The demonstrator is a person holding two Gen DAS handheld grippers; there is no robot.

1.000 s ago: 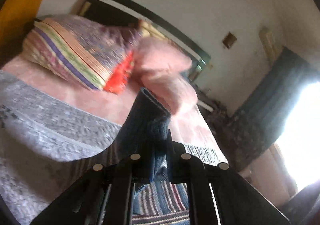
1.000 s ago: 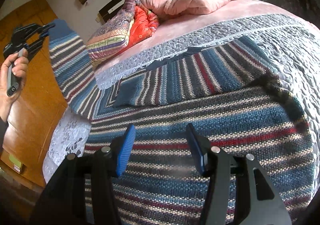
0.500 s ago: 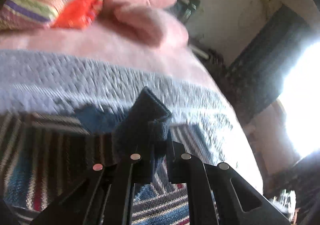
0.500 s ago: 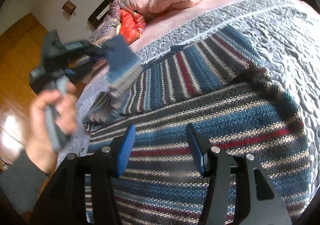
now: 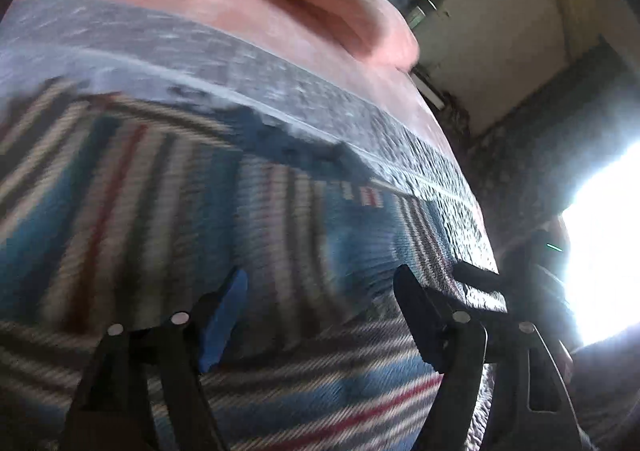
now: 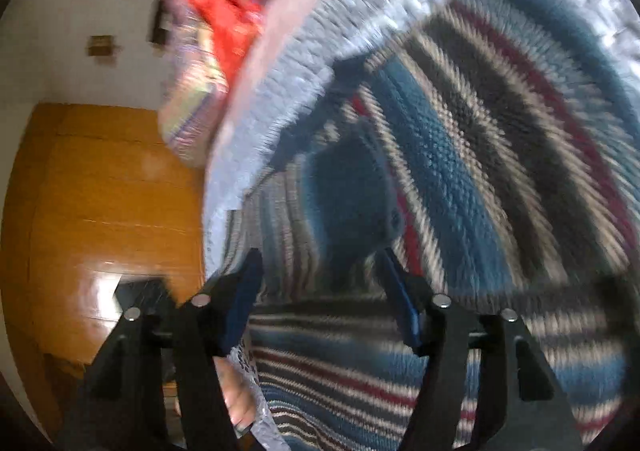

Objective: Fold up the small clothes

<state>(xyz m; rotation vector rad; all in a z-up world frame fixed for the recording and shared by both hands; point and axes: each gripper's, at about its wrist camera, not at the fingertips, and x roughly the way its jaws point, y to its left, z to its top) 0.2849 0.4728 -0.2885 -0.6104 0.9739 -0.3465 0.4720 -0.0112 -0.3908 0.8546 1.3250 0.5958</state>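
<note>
Striped knit sweater (image 5: 168,211) in blue, grey, cream, red, lying on bed, sleeve folded across

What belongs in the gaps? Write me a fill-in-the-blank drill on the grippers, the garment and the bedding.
1. The left gripper has its jaws ____, with nothing between them.
2. The striped sweater lies on a grey ____.
3. The pillows at the head of the bed are ____.
4. Beside the bed stands an orange-brown ____ cabinet.

Missing words: open; quilt; pink; wooden
</note>
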